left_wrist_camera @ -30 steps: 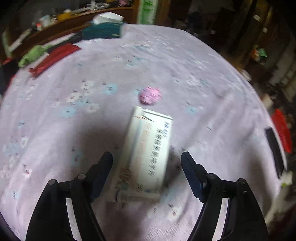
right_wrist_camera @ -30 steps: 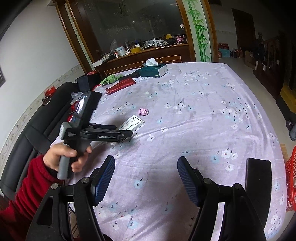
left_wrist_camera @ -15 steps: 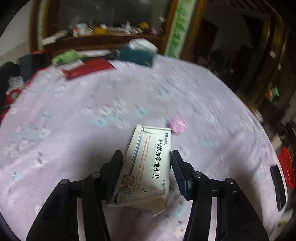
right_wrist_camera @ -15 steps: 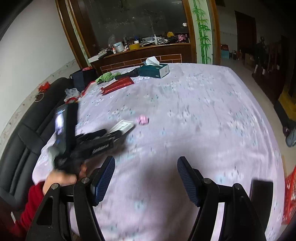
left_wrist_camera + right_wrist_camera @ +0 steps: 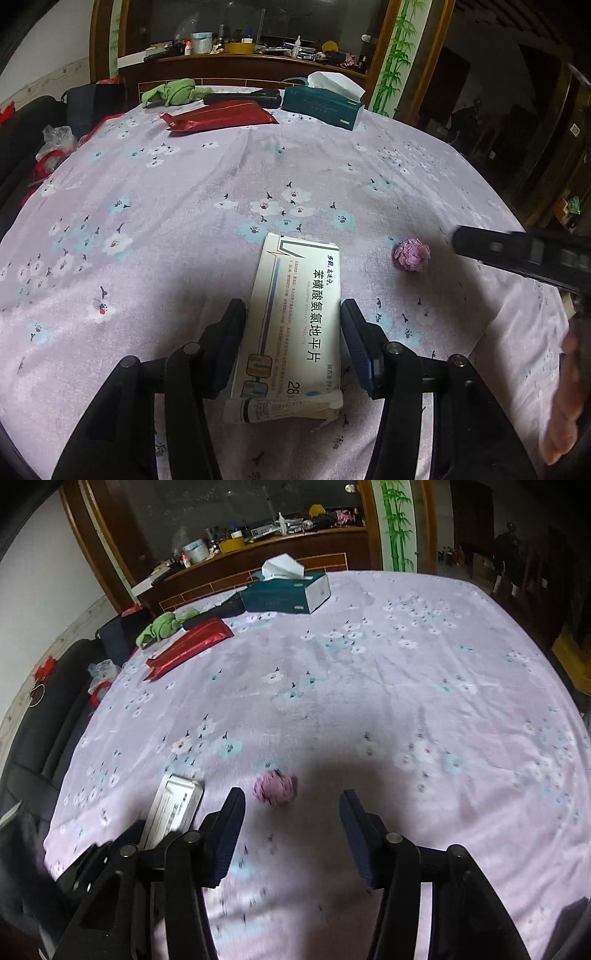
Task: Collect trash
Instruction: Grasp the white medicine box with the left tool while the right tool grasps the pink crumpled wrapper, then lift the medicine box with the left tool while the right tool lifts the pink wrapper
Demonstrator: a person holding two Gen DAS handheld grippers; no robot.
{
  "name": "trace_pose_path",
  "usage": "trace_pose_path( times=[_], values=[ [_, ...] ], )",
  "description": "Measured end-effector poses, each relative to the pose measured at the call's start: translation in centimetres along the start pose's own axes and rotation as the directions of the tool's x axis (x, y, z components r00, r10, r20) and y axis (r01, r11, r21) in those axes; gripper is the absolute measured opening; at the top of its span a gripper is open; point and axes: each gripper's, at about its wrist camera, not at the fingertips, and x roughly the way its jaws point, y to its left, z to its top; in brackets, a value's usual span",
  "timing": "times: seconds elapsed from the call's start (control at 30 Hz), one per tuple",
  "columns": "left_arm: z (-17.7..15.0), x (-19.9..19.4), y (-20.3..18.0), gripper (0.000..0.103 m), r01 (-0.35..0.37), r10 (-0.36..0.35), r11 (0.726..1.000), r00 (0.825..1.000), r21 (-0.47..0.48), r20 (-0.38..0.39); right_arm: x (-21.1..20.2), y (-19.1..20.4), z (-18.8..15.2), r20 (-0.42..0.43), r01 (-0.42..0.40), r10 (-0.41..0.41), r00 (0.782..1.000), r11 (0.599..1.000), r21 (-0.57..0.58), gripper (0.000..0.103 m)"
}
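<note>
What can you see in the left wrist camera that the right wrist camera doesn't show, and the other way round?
Only the left wrist view shows the left gripper shut on the white medicine box, with its printed face readable. Only the right wrist view shows the right gripper, its jaws just closed partway with nothing between them, just short of the pink paper ball. Both show the box, the ball, the red packet, the tissue box and the green cloth.

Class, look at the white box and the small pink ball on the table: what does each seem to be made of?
White box: thin printed cardboard with a slight sheen, judging by its folded edges and end flap. Pink ball: probably crumpled paper or tissue, matte, judging by its creases.
</note>
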Motion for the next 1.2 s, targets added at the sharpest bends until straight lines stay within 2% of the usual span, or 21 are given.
trace_pose_path(
  times=[0.1,0.17,0.37,0.5,0.77,1.03,1.2],
  values=[
    [-0.1,-0.1,0.0,0.052,-0.003,0.003,1.000,1.000,0.002,0.000,1.5,0.6,0.0,-0.013,0.004,-0.004,1.000,1.000,-0.008,0.051],
    [-0.1,-0.1,-0.1,0.052,-0.003,0.003,1.000,1.000,0.001,0.000,2.4,1.0,-0.1,-0.026,0.008,-0.009,1.000,1.000,-0.021,0.043],
    [-0.1,0.0,-0.2,0.052,-0.012,0.012,1.000,1.000,0.013,0.000,3.8,1.4,-0.3,-0.027,0.013,-0.014,1.000,0.999,-0.046,0.034],
    [-0.1,0.0,-0.2,0.052,-0.017,0.017,1.000,1.000,0.018,-0.002,4.1,1.1,-0.6,-0.014,-0.009,0.008,1.000,0.998,-0.055,0.033],
    [-0.2,0.1,-0.4,0.052,-0.022,0.022,0.999,1.000,0.029,-0.001,2.4,2.1,-2.9,0.039,0.011,-0.005,0.999,0.989,-0.150,0.032],
    [-0.2,-0.1,-0.8,0.052,-0.031,0.030,0.999,0.999,0.042,0.010,0.7,1.9,-4.2,0.110,0.036,-0.019,0.994,0.986,-0.160,0.032],
    [-0.2,-0.5,-1.0,0.052,-0.039,0.037,0.998,0.999,0.047,0.035,0.4,2.2,-4.1,0.124,0.027,-0.006,0.992,0.985,-0.172,0.032]
  ],
)
